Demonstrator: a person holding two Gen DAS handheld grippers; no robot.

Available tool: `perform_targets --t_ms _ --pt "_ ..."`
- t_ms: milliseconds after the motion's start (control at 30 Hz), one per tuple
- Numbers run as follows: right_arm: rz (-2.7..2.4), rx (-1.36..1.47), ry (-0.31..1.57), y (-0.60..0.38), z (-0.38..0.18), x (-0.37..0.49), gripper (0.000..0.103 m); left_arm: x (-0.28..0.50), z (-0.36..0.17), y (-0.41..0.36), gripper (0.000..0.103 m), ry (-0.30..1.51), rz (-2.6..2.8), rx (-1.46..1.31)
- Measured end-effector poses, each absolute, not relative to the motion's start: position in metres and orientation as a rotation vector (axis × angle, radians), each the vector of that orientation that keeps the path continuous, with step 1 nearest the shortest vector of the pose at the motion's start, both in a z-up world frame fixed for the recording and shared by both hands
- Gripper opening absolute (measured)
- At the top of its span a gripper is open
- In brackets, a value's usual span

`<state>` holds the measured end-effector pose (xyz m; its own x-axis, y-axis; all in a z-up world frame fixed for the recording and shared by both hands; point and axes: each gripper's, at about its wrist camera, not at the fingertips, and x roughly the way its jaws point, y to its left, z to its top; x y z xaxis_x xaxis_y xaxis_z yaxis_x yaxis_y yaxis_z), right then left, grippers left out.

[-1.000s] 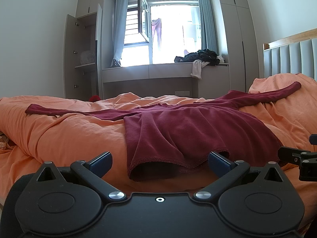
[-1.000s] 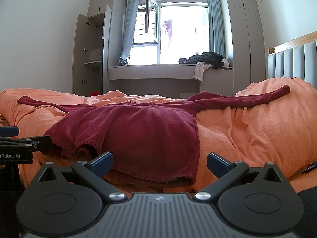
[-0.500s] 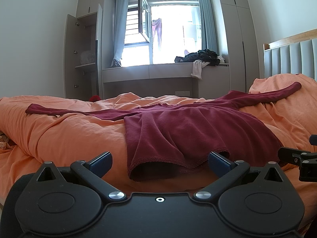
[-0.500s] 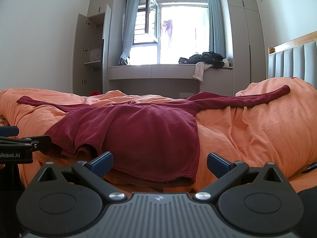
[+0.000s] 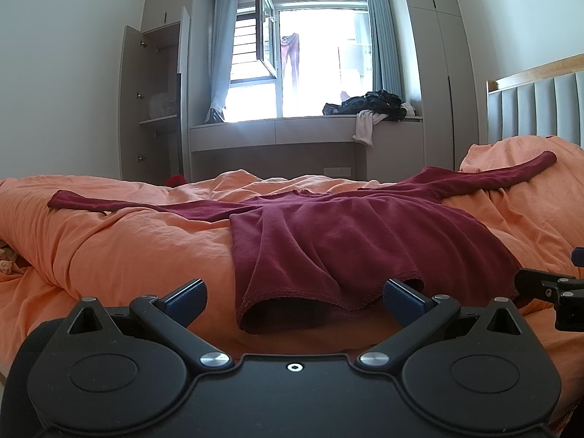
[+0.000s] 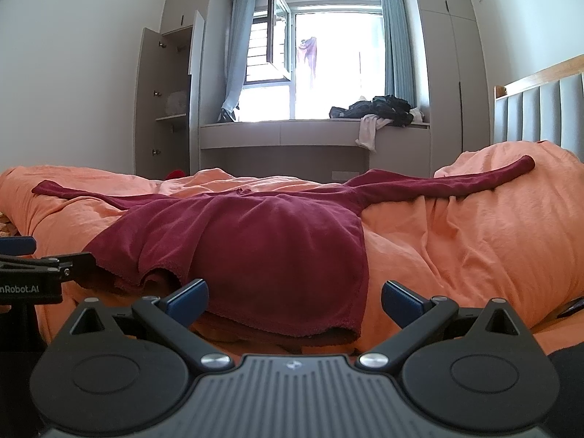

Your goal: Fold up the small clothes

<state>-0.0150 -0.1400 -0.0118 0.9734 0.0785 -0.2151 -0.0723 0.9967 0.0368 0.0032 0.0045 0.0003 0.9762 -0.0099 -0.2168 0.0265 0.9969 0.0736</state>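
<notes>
Two sets of tongs hovered at the near edge of the bed, both spread wide and pinching nothing. We had the left tongs [image 5: 294, 294] facing the left part of the hem of the maroon long-sleeved top [image 5: 350, 233], and the right tongs [image 6: 294, 297] facing the hem's right corner. Top lay flat-ish on the orange duvet [image 5: 120, 241], hem toward us, neckline away, both sleeves stretched out to the sides, right sleeve [image 6: 456, 182] running up onto a raised hump of bedding. Hem was rumpled and lifted in places, so not fully smoothed.

We judged this as the very start: garment spread out, no fold made yet, tongs lined up but not touching cloth as far as we could tell. Each pair's tips showed at the edge of the other's view, so they sat near each other.

Next move, in our view, called for closing in on an edge and pinching through both layers. Soft duvet underneath meant a risk of grabbing bedding too. Sleeves looked like they needed folding inward first.
</notes>
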Motion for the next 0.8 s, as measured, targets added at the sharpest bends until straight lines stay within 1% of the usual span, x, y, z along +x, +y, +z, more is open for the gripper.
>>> perform_targets --t_ms 233,367,433,600,800 --pt "0.074 0.03 0.237 -0.14 -0.011 -0.013 0.103 0.004 0.0 0.006 0.103 0.228 -0.016 0.068" --pt "0.045 0.056 0.331 -0.141 -0.004 -0.001 0.103 0.016 0.006 0.01 0.103 0.28 -0.037 0.064" --pt "0.002 0.067 0.357 -0.145 0.003 0.004 0.103 0.027 0.019 0.015 0.103 0.301 -0.053 0.059" --pt "-0.056 0.07 0.308 -0.154 0.03 0.021 0.103 0.063 0.064 0.02 0.103 0.218 0.006 0.137" --pt "-0.065 0.074 0.273 -0.171 0.055 0.055 0.103 0.124 0.104 0.025 0.103 0.212 0.031 0.052"
